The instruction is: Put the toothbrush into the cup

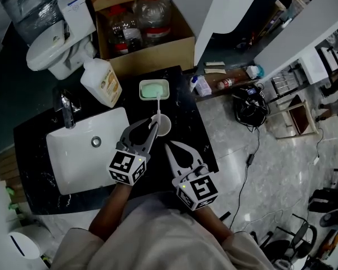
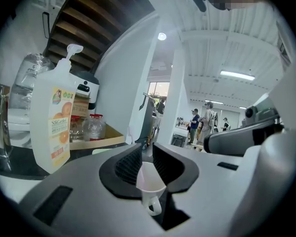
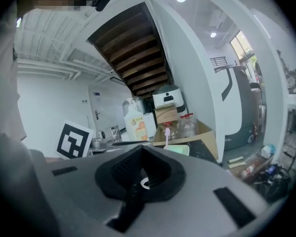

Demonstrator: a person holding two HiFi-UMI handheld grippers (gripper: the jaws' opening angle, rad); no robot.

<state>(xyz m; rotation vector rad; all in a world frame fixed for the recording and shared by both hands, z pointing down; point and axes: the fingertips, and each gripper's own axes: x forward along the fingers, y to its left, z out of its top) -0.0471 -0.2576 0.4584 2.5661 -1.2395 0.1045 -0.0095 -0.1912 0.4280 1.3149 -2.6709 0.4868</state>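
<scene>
The white toothbrush stands tilted, head up, with its lower end going down into the white cup on the black counter. My left gripper has its jaws almost together, with the tips on the brush's lower handle at the cup's left rim. In the left gripper view the cup, handle towards me, shows in the hollow under the left gripper. My right gripper is shut and empty, just short of the cup. In the right gripper view the pink brush head rises beyond the right gripper.
A green soap dish sits just behind the cup. An orange-labelled pump bottle and a tap stand by the white sink on the left. A cardboard box of bottles is behind. The counter ends at the right, above a marble floor.
</scene>
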